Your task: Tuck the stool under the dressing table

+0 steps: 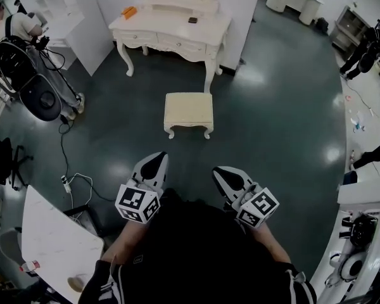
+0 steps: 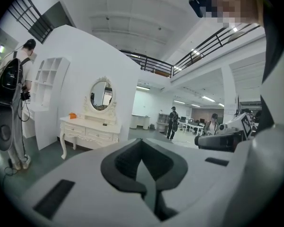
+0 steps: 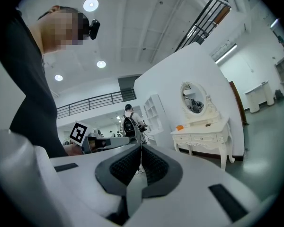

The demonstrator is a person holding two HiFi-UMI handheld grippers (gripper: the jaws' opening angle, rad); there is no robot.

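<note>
The cream stool [image 1: 189, 111] stands on the dark floor, a short way out from the white dressing table [image 1: 171, 33] with its oval mirror. Both grippers are held close to my body, well short of the stool. My left gripper [image 1: 156, 159] is shut with nothing in it, and my right gripper [image 1: 221, 173] is shut and empty as well. In the left gripper view the shut left gripper [image 2: 142, 144] points toward the dressing table [image 2: 91, 130]. From the right gripper view, the shut right gripper [image 3: 141, 151] has the dressing table [image 3: 202, 132] off to its right. The stool is hidden in both gripper views.
A person with a backpack [image 1: 16, 43] stands at the far left beside white shelving [image 1: 69, 18]. A cable [image 1: 66, 170] trails over the floor to the left. A white table [image 1: 50, 246] sits at the lower left. Another person [image 1: 366, 50] stands far right near white furniture.
</note>
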